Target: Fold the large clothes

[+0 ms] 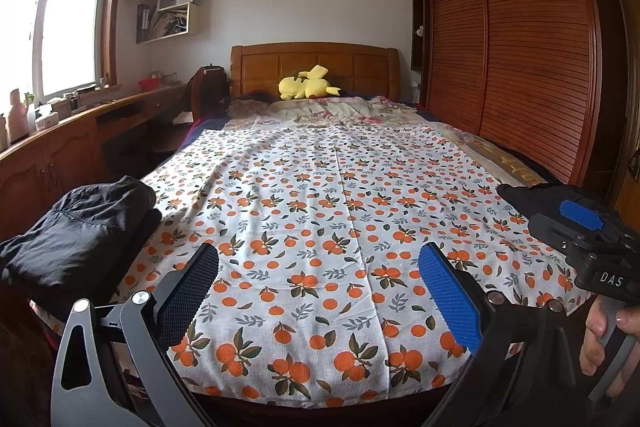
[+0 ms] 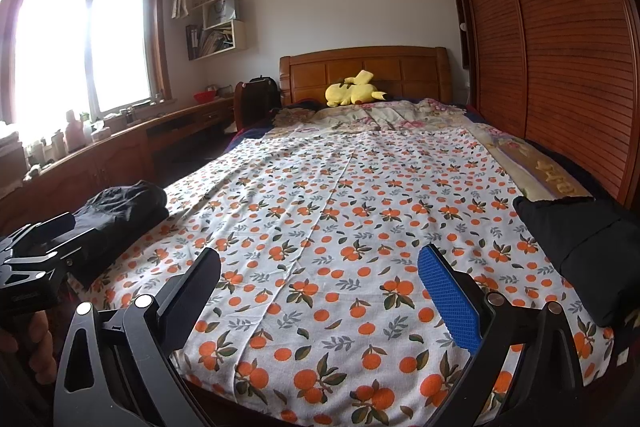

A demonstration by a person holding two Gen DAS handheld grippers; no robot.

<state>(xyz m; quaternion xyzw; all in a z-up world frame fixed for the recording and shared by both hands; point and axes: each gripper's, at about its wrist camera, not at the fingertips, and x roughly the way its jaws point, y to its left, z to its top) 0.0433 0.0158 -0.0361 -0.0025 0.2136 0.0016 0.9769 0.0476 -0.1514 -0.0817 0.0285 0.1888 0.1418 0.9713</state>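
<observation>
A folded pile of black clothes (image 1: pixel 80 231) (image 2: pixel 124 211) lies on the bed's near left corner. Another black garment (image 2: pixel 580 247) (image 1: pixel 516 193) sits in a heap at the near right edge. My left gripper (image 1: pixel 320 279) is open above the orange-print sheet (image 1: pixel 320 187), holding nothing, with the black pile to its left. My right gripper (image 2: pixel 320 283) is also open and empty over the sheet (image 2: pixel 340 207), with the black heap to its right. The right tool's body (image 1: pixel 584 247) shows in the left wrist view, held by a hand (image 1: pixel 604 331).
A yellow plush toy (image 1: pixel 306 87) lies by the wooden headboard (image 1: pixel 316 65), in front of a crumpled floral quilt (image 1: pixel 320 109). A slatted wardrobe (image 1: pixel 520 47) runs along the right side. A wooden desk (image 1: pixel 80 131) under the window (image 2: pixel 80 43) lines the left.
</observation>
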